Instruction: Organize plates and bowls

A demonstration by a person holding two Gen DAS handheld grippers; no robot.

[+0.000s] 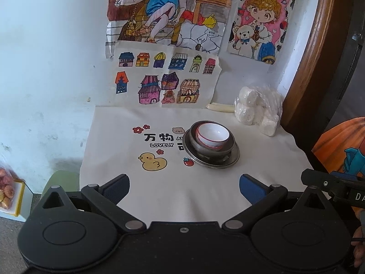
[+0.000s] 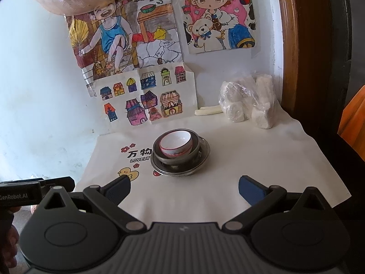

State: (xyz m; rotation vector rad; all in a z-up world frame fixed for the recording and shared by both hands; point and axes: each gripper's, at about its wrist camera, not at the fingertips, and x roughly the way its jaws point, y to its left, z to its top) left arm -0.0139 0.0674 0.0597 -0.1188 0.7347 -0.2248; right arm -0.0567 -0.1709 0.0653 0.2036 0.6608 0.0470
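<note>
Stack looks finished: cup (image 1: 212, 137) in bowl (image 1: 212, 147) on plate (image 1: 212, 157). Your left gripper (image 1: 184, 188) and right gripper (image 2: 184, 188) hang spread, empty; next, withdraw.

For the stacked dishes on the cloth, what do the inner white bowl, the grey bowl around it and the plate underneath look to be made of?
White bowl: likely glazed ceramic, glossy with a red rim line. Grey bowl: probably metal, dull brushed grey. Plate: apparently metal too, thin-rimmed with a muted sheen.

The metal plate (image 1: 230, 159) covers the cloth's lettering (image 1: 159, 138) (only part reads), and the metal bowl (image 2: 157, 153) hides the plate's middle.
</note>
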